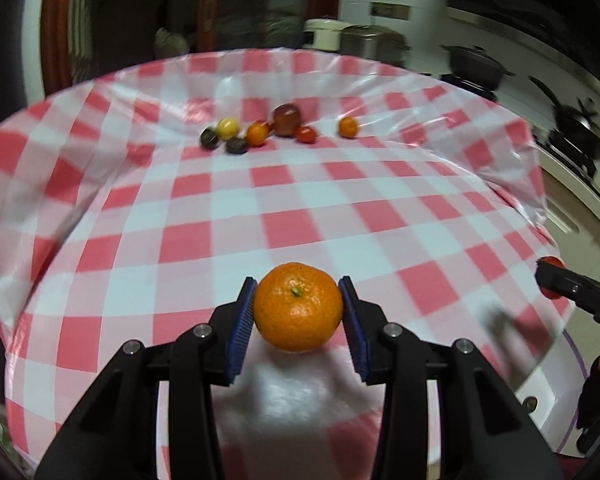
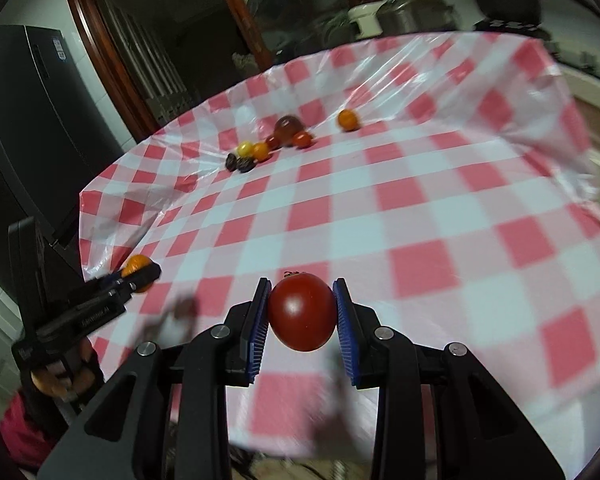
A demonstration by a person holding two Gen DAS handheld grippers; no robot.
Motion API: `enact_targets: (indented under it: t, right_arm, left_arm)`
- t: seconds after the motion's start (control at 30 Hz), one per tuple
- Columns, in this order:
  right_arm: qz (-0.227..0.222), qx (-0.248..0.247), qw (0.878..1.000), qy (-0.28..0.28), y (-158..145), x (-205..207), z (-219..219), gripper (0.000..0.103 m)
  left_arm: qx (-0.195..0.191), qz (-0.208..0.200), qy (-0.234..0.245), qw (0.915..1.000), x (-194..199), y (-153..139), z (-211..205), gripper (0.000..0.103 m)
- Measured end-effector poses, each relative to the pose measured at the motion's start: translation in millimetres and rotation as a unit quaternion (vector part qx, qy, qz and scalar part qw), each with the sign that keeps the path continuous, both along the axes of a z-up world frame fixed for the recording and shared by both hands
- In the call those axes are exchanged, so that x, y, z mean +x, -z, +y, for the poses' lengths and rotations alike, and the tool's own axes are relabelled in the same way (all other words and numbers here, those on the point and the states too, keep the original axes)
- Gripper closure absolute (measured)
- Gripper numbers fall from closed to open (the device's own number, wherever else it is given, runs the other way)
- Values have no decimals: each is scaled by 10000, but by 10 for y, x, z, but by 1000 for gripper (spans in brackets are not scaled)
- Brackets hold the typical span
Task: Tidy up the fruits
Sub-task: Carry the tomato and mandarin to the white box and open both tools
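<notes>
Left tool (image 1: 298, 308) pinching mandarin (image 1: 298, 307) across its sides, stem up, lower centre of left wrist view; blue pads (image 1: 242, 328) bear on widest girth, likely so round fruit cannot roll out.

Right tool (image 2: 302, 316) pinching red tomato (image 2: 302, 317) same way, lower centre of right wrist view, seemingly clear of worktop (image 2: 420, 208).

Fruit cluster (image 1: 256, 130) in upper centre: yellow, orange, dark, red pieces close together. Lone small orange fruit (image 1: 347, 126) apart to its right.

Judgement: both fruits carried toward grouping with like kinds.
</notes>
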State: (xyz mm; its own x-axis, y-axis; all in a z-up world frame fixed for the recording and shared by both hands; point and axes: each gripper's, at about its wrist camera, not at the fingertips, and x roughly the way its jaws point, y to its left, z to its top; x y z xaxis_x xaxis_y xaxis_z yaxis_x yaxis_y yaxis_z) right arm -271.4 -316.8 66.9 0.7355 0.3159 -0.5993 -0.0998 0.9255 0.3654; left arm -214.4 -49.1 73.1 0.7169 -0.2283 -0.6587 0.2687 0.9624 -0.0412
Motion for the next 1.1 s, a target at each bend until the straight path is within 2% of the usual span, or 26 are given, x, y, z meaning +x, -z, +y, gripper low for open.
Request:
enact_targets:
  t: [0.23, 0.33, 0.47, 0.57, 0.67, 0.8, 0.83, 0.97, 1.07, 1.1]
  right_arm:
    - [-165, -39, 9975, 679, -23, -605, -653, 71]
    - [-129, -50, 9940, 1083, 63, -857, -949, 71]
    - [146, -75, 9852, 1707, 314, -1151, -1364, 71]
    - [396, -387, 9758, 2114, 498, -1300, -1548, 71]
    - [725, -779, 9627, 2488, 716, -1457, -1745, 71]
    - [1193, -1157, 9469, 2753, 1004, -1596, -1954, 71]
    - [1297, -1203, 9444, 2773, 1057, -1604, -1983, 71]
    - [1876, -1464, 9319, 2738, 1368, -1603, -2089, 71]
    - [2448, -1777, 9177, 2573, 1660, -1497, -2120, 71]
    - [2556, -1808, 9158, 2517, 1732, -1503, -2132, 71]
  left_arm:
    - [260, -356, 539, 9976, -318, -217, -455, 61]
    - [369, -443, 977, 9935, -496, -215, -751, 61]
    - [395, -413, 1659, 9845, -716, -111, -1182, 61]
    - [358, -184, 2242, 9737, -835, -11, -1525, 61]
    - [410, 85, 2875, 9569, -971, 81, -1928, 61]
    - [767, 279, 3850, 9193, -1304, 301, -2524, 61]
    - [847, 339, 3992, 9123, -1364, 357, -2628, 61]
    - [1461, 580, 4602, 8738, -1638, 748, -3106, 61]
    - [2051, 796, 4901, 8435, -1796, 1164, -3391, 61]
    - [2291, 888, 5016, 8294, -1863, 1359, -3490, 61]
